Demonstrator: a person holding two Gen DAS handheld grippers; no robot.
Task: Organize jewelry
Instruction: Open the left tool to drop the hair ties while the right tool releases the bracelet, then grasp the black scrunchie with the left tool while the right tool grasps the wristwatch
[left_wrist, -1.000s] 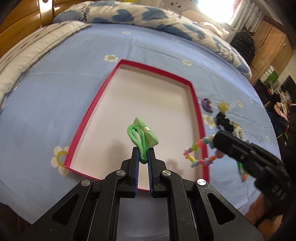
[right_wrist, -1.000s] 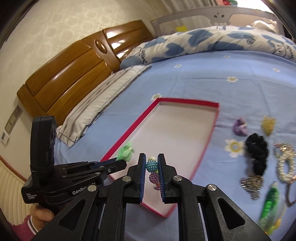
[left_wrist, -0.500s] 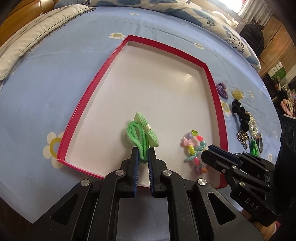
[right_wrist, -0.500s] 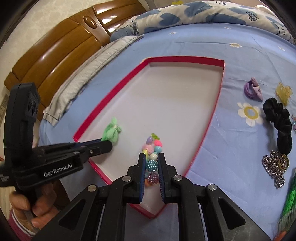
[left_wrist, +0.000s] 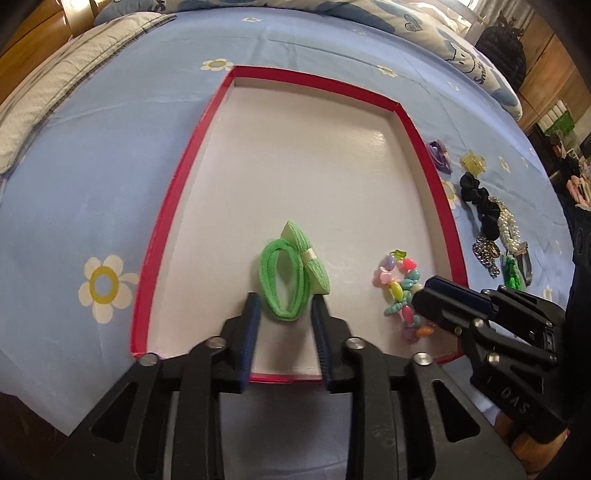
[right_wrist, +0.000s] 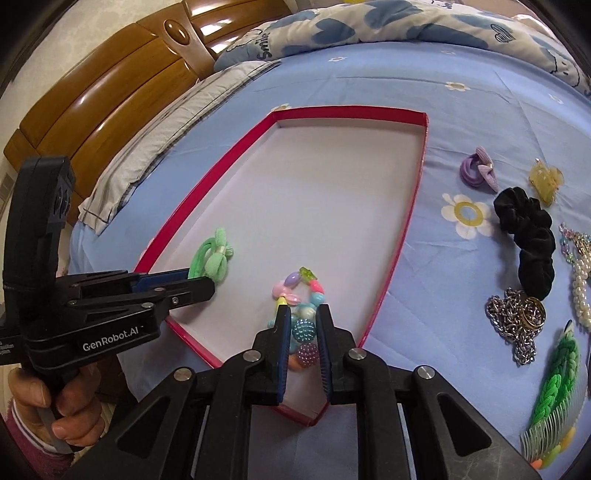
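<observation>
We have both claws low over the near end of the red tray (left_wrist: 173, 206) on the bed (left_wrist: 92, 173), each dropping one piece inside.

Left claw (left_wrist: 284, 321): released, jaws spread wide. The green tie (left_wrist: 284, 280) lies flat on the tray floor between and just ahead of the tips, touching neither pad as far as we can see. It looks set down near the tray's near-left corner so later pieces get the far space.

Right claw (right_wrist: 303, 332): jaws part open around the bead bracelet (right_wrist: 301, 295). The bracelet rests on the tray floor, its near beads between the pads, the rest fanned out ahead. We judge the grip is off, though contact with the pads can't be ruled out. It sits to the right of the tie, apart from it, so the two don't tangle.

Out right of the right claw, on the sheet outside the tray: purple tie (right_wrist: 476, 171), yellow clip (right_wrist: 546, 179), black scrunchie (right_wrist: 528, 236), chain (right_wrist: 513, 321), pearls (right_wrist: 581, 280), green comb (right_wrist: 554, 398). We'd say the job is early, two in, six or so to go. Next move probably needs both claws lifted clear without dragging either piece.
</observation>
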